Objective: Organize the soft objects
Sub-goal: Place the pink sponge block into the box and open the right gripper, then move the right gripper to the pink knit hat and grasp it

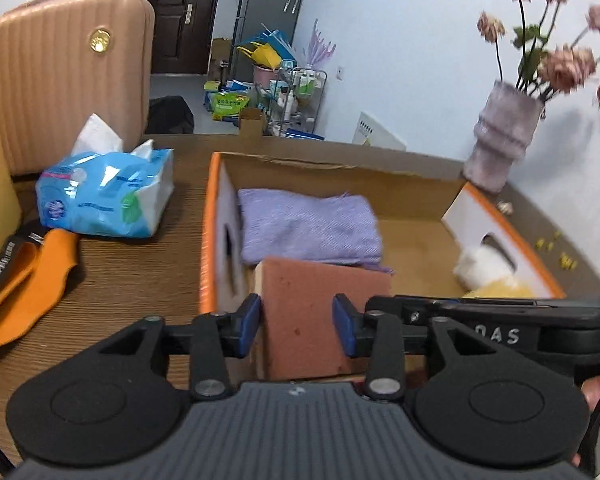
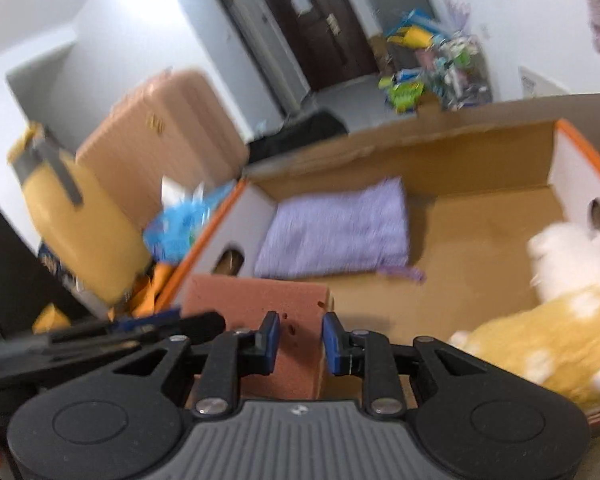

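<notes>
Lilac woven cloth [image 1: 310,228], brick-red sponge [image 1: 324,308], yellow white-spotted plush [image 2: 552,340], orange-rimmed brown box [image 1: 216,184], blue tissue pack [image 1: 104,196], wood-grain surface [image 1: 140,272].

Left wrist view: close behind its own blue-padded claw [image 1: 296,324], tilted down into the orange-rimmed cardboard box [image 1: 210,220], door wall beyond. Right wrist view: same close downward angle (blurred), its claw [image 2: 298,344] nearer the box's right end. Both share the folded lilac cloth [image 1: 310,226] ahead of the fingers.
</notes>
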`<control>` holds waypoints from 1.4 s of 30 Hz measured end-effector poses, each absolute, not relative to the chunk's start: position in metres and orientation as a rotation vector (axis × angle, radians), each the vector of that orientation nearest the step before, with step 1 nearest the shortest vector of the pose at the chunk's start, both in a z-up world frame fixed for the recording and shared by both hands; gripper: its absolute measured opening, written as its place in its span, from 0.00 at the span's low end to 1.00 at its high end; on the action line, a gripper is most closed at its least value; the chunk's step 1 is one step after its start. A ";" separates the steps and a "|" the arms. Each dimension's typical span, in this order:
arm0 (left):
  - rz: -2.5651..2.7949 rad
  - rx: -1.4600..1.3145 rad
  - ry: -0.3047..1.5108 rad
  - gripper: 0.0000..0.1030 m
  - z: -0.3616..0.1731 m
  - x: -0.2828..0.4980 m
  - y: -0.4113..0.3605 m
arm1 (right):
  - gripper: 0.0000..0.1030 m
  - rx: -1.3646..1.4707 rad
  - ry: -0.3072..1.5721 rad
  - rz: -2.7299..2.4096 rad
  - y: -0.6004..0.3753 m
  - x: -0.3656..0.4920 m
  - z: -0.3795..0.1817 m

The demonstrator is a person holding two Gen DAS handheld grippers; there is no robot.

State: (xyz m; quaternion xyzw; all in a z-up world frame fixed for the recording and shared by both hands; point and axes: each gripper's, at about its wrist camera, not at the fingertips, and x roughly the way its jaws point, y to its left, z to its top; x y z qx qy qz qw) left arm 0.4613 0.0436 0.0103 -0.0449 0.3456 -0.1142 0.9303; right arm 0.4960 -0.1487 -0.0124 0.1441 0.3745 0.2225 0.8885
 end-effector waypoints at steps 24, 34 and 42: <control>-0.167 0.004 0.369 0.78 0.144 0.287 0.047 | 0.74 0.079 0.373 0.310 -0.284 0.311 0.141; -0.160 0.056 0.285 0.87 0.110 0.214 0.023 | 0.79 0.055 0.298 0.317 -0.268 0.231 0.111; -0.161 -0.045 0.356 0.93 0.034 0.124 0.028 | 0.79 0.007 0.341 0.343 -0.249 0.150 0.045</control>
